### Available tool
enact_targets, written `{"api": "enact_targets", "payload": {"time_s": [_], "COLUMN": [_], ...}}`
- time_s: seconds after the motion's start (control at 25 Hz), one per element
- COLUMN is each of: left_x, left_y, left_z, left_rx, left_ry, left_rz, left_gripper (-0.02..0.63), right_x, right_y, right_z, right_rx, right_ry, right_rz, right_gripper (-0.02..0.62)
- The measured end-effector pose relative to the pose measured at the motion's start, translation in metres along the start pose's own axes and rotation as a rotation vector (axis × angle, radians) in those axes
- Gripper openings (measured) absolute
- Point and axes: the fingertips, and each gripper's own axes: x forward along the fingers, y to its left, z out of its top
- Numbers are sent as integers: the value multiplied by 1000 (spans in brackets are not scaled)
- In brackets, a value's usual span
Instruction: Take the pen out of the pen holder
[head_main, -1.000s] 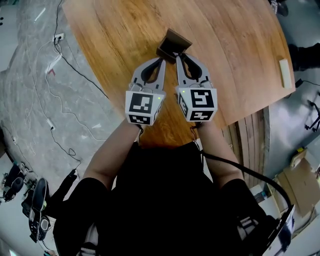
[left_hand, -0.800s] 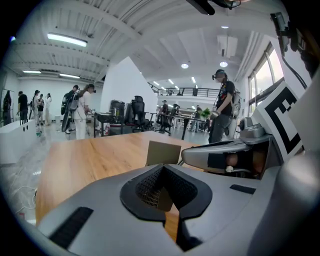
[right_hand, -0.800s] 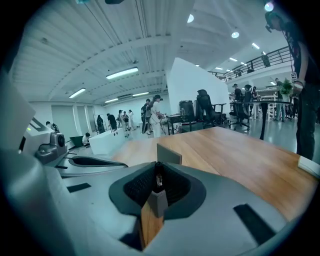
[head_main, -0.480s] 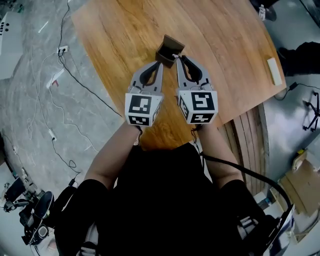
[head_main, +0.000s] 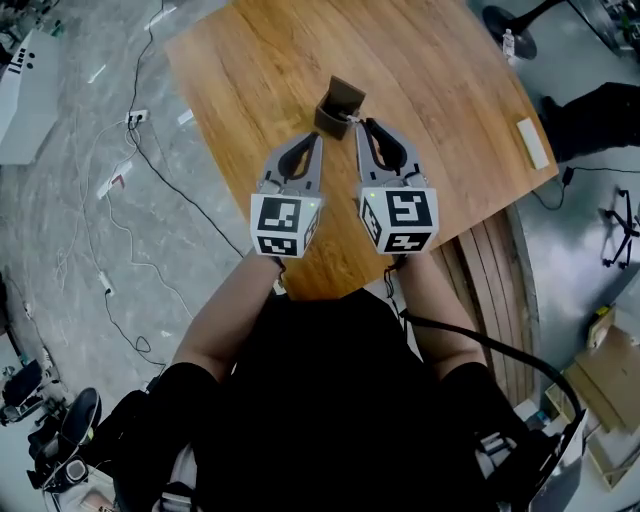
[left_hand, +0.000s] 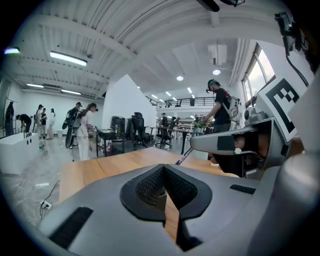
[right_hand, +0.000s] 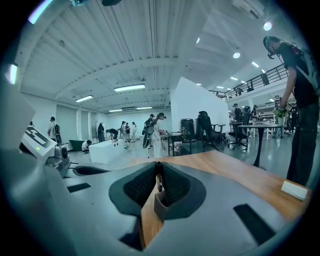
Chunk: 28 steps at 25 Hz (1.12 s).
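Grey right tongs (head_main: 356, 121) pinch the pen (right_hand: 158, 183) at the pen holder (head_main: 340, 104); left tongs (head_main: 319, 136) pressed together, alongside.

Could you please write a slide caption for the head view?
Right gripper shut on the pen at the pen holder; left gripper shut alongside, above the wooden table.

Table (head_main: 450, 80) bare beyond and beside pen holder (head_main: 338, 106); left gripper (head_main: 319, 138) and right gripper (head_main: 356, 122) crowd its near side; white block (head_main: 532, 143) well apart.
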Motion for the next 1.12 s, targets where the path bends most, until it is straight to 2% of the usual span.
{"api": "enact_targets", "payload": {"time_s": [0.24,0.56,0.88,1.12], "left_x": [-14,-14,18,54], "left_y": [-5,-2,13,30], "left_z": [11,9,-11,-34], "left_rx": [6,1,-7,-27], "left_ry": [-30,-24,16,61], "left_rz": [0,-5,-5,-5], "left_gripper": [0,0,0,0], "right_x": [-17,-18,16,54], "right_y": [4,5,-8,-21], "right_z": [20,21,-4,-37], "right_rx": [-21,-23,-3,24], "right_ry": [-35,-36,16,78], "right_rz": [-12,-22,-13,2], "right_gripper": [41,41,41,41]}}
